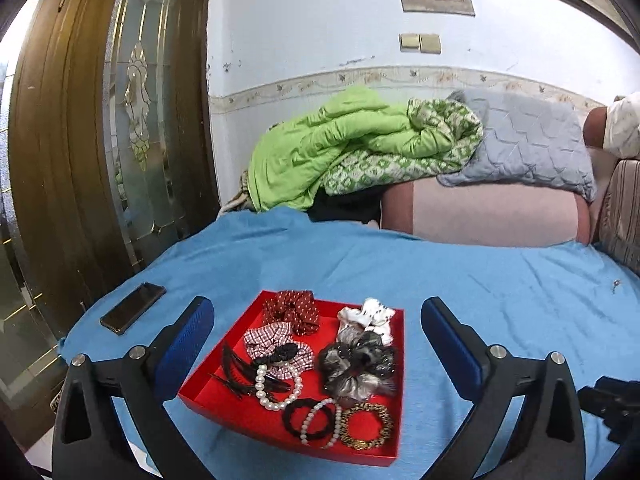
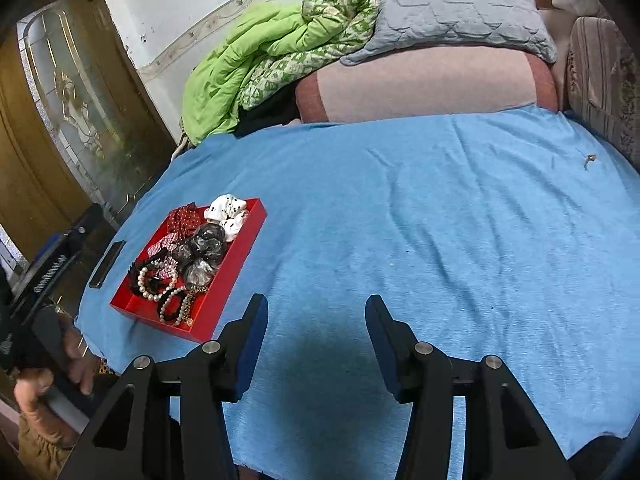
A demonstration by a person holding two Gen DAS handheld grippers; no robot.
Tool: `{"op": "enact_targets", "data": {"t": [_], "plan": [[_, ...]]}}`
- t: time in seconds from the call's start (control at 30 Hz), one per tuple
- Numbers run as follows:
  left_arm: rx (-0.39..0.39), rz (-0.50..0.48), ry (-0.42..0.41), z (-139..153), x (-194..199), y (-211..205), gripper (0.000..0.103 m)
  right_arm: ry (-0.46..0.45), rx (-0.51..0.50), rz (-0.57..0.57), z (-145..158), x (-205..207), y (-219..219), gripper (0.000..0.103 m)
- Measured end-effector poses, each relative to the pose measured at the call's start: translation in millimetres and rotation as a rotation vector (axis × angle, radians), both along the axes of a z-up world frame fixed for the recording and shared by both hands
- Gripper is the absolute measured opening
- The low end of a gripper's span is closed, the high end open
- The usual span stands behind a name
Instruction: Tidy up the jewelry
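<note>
A red tray sits on the blue cloth, just beyond my left gripper, whose fingers stand wide open on either side of it with nothing held. In the tray lie a red dotted scrunchie, a white scrunchie, a grey scrunchie, a pearl bracelet, a black hair tie and a leopard-print bracelet. In the right wrist view the red tray lies to the left, while my right gripper hovers open over bare blue cloth with nothing between its fingers.
A dark phone lies left of the tray near the cloth's edge. A small dark object rests far right on the blue cloth. Green bedding and a grey pillow pile up behind. A wooden door stands left.
</note>
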State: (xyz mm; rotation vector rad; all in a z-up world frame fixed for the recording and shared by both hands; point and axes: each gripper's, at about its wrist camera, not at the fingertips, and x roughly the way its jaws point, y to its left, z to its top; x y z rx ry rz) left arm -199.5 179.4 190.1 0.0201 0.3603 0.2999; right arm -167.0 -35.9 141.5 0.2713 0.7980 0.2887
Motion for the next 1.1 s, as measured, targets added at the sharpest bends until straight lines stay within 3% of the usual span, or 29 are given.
{"op": "enact_targets", "data": {"t": [0.17, 0.33, 0.63, 1.1], "plan": [[0.046, -0.002, -0.040, 10.0, -14.5, -15.4, 0.103, -0.017, -0.006, -0.009, 3.9, -5.8, -3.2, 0.059], [0.021, -0.016, -0.097, 12.9, -28.0, -21.8, 0.103, -0.022, -0.008, -0.017, 5.3, -8.3, -5.8, 0.059], [0.007, -0.082, -0.022, 9.2, -26.9, -27.9, 0.103, -0.034, -0.039, -0.028, 6.7, -11.3, -2.0, 0.060], [-0.082, -0.086, 0.038, -2.9, -25.4, -16.4, 0.103, -0.036, -0.092, -0.012, 2.6, -10.9, 12.0, 0.066]]}}
